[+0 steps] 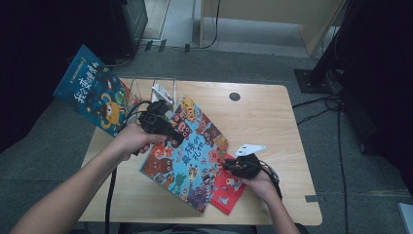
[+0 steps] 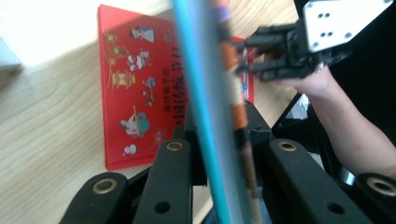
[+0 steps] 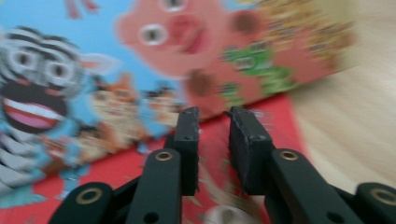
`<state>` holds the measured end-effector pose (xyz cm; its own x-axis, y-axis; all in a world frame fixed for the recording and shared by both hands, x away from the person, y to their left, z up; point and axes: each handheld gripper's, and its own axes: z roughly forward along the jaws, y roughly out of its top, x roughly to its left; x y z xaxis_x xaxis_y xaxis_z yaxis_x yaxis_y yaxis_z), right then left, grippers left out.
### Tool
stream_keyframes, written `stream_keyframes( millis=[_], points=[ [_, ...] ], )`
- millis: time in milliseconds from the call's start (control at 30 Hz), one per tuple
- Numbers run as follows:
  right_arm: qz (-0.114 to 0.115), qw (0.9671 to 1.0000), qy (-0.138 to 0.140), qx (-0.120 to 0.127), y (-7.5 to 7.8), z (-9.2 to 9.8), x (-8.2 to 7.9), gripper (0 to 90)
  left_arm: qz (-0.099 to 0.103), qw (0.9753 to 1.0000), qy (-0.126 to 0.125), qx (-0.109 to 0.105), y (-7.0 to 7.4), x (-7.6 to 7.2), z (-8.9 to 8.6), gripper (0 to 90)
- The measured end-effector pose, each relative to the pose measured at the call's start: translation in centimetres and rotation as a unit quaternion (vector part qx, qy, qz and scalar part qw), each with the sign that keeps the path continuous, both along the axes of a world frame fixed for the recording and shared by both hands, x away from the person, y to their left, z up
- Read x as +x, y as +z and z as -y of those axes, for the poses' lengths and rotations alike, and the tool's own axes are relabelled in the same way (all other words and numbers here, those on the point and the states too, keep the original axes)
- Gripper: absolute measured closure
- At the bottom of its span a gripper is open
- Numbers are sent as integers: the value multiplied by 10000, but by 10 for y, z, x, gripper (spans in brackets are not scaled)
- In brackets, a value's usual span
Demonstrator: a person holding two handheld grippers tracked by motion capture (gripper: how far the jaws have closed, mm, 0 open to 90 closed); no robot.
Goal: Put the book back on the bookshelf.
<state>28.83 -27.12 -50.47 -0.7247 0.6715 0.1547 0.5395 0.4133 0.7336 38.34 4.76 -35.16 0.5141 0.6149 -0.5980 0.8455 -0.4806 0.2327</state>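
Observation:
A blue picture book (image 1: 190,156) covered in cartoon animals is tilted up off the wooden table (image 1: 272,126). My left gripper (image 1: 174,138) is shut on its upper left edge. In the left gripper view the book (image 2: 205,116) runs edge-on between the jaws of that gripper (image 2: 219,133). Under it a red book (image 1: 226,191) (image 2: 135,93) lies flat on the table. At the blue book's right edge, my right gripper (image 1: 229,165) (image 2: 245,53) hovers over the red book. Its jaws (image 3: 212,116) stand narrowly open with nothing between them, and the blue book (image 3: 140,46) and red book (image 3: 275,116) lie ahead.
A second blue book (image 1: 92,90) leans out past the table's far left corner beside a clear stand (image 1: 156,87). A round cable hole (image 1: 234,96) sits near the far edge. Cables trail on the floor (image 1: 336,112) to the right.

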Motion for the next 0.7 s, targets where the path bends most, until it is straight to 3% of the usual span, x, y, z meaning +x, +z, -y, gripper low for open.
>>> stream_keyframes(
  millis=[133,300,400,533,700],
  points=[
    [57,9987,-416,300,6,21,2,730,-140,9999,68,-40,7,2,-6,811],
    [12,9978,-496,442,6,21,2,702,54,9999,-100,113,19,-6,-11,811],
    [58,9983,-466,352,6,15,1,686,165,9996,-84,227,26,-13,-21,807],
    [295,9980,-493,264,5,13,2,591,225,9993,76,299,30,-20,-39,804],
    [307,9980,-514,200,2,11,5,569,277,9986,343,296,35,-26,-63,803]
  ],
)
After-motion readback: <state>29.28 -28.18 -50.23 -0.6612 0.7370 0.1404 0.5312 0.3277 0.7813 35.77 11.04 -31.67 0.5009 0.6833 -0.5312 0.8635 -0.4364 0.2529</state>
